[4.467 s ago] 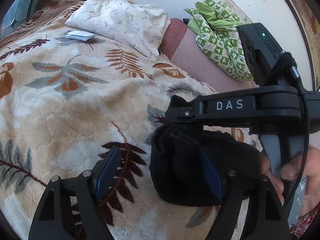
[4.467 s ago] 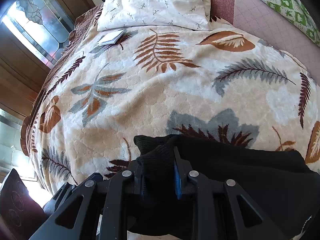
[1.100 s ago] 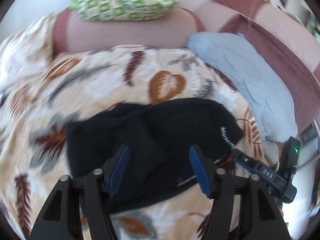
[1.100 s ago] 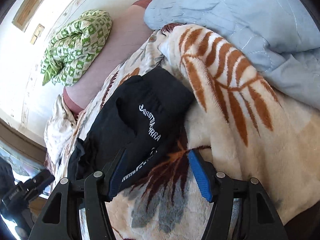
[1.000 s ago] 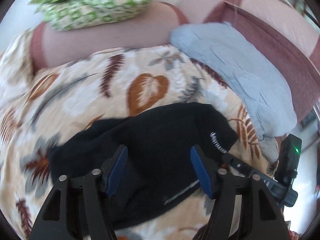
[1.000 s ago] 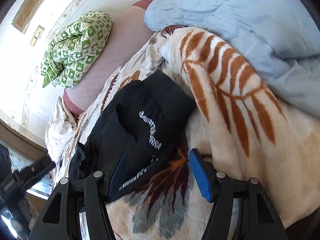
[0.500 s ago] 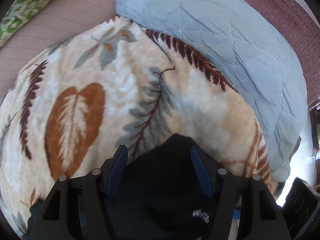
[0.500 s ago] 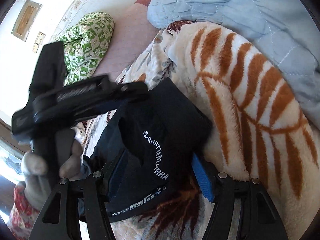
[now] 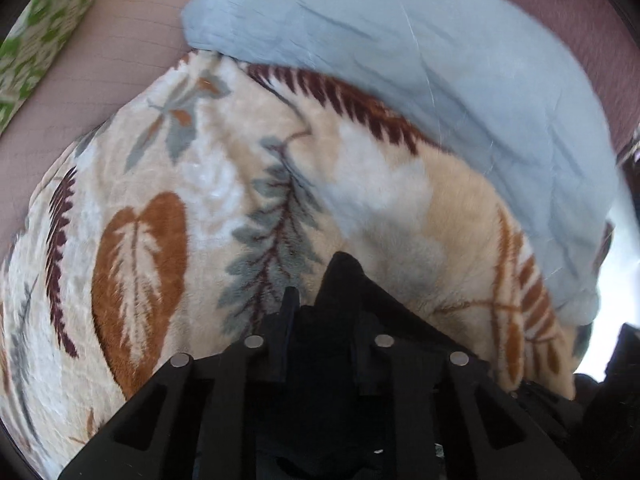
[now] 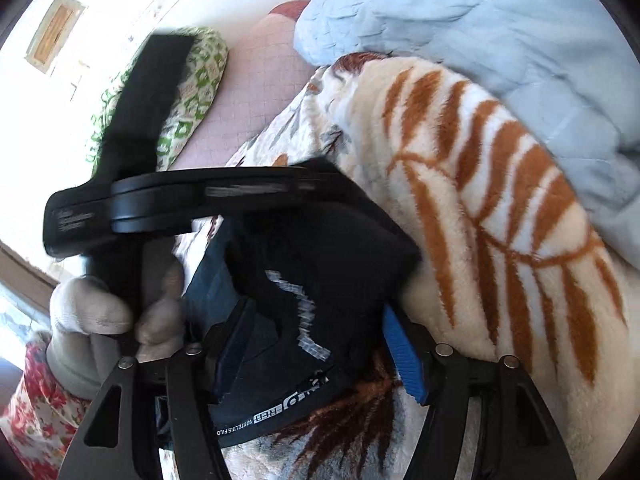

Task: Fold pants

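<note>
One bed, covered by one leaf-patterned blanket [image 9: 168, 184]; one pale blue quilt [image 9: 460, 92] lies along its far edge. One pair of black pants [image 10: 320, 280], bunched into a folded bundle, rests on the blanket near the quilt, its long axis running from near left to far right and one corner pointing at the quilt. Left gripper [image 9: 326, 320]: clenched on the pants' corner. Right gripper [image 10: 320, 356]: released, fingers straddling the lettered edge.
</note>
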### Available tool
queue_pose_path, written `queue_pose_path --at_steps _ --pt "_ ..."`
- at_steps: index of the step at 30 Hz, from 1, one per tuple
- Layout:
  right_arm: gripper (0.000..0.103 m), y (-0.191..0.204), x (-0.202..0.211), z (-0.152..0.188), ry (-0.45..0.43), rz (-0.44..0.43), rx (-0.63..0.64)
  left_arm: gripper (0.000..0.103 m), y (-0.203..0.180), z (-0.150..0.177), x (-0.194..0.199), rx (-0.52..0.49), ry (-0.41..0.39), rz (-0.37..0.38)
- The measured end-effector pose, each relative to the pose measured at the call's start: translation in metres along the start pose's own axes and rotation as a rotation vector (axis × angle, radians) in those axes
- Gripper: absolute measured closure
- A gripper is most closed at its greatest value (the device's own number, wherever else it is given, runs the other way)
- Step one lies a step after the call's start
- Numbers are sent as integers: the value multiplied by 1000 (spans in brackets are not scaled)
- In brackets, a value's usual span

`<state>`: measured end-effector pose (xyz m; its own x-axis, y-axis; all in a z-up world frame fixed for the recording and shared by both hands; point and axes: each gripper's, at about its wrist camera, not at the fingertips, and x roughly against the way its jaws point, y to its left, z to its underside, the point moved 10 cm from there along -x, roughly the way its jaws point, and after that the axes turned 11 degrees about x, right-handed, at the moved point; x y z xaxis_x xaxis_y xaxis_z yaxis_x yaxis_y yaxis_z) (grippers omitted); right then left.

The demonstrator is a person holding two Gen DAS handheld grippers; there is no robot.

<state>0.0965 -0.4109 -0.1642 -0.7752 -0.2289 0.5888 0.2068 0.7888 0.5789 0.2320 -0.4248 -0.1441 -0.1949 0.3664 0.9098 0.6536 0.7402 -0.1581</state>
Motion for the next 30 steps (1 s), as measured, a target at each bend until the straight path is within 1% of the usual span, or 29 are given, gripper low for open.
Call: queue_pose_path --at_steps 2,6,8,11,12,13,14,15,16,18,20,24,27,30 --pt "26 0 0 1 -6 19 12 84 4 0 13 36 -27 43" --pt "25 0 -2 1 -23 31 29 84 4 4 23 60 -37 73" --pt "25 0 -6 -2 -31 21 13 84 3 5 23 50 -33 59" --pt "25 -5 -2 -11 -86 -38 -40 84 -1 9 22 24 -29 28" --pt "26 -5 -2 -14 -91 -60 -48 84 -2 10 22 18 -31 16" --pt "29 -4 -3 -15 -87 -74 -53 84 -2 11 25 15 -35 8" --pt "46 -5 -4 -16 -79 -95 -63 84 -1 11 27 15 -38 0" --pt "67 -6 -4 -16 -68 -110 -77 84 -1 13 31 17 -40 -4" --pt "74 -7 -3 -16 -58 -131 -94 84 0 15 35 18 -44 -6" --pt "77 -5 1 -17 -51 -174 -116 84 1 19 44 20 -56 -9" --pt "79 5 8 -17 -49 -180 -81 84 5 22 57 34 -72 -3" --pt "80 45 33 -17 -70 -114 115 84 15 32 92 69 -120 21" --pt "80 78 41 -13 -53 -143 174 84 31 42 119 114 -160 40" --pt "80 114 46 -8 -26 -186 236 84 60 57 143 187 -192 59"
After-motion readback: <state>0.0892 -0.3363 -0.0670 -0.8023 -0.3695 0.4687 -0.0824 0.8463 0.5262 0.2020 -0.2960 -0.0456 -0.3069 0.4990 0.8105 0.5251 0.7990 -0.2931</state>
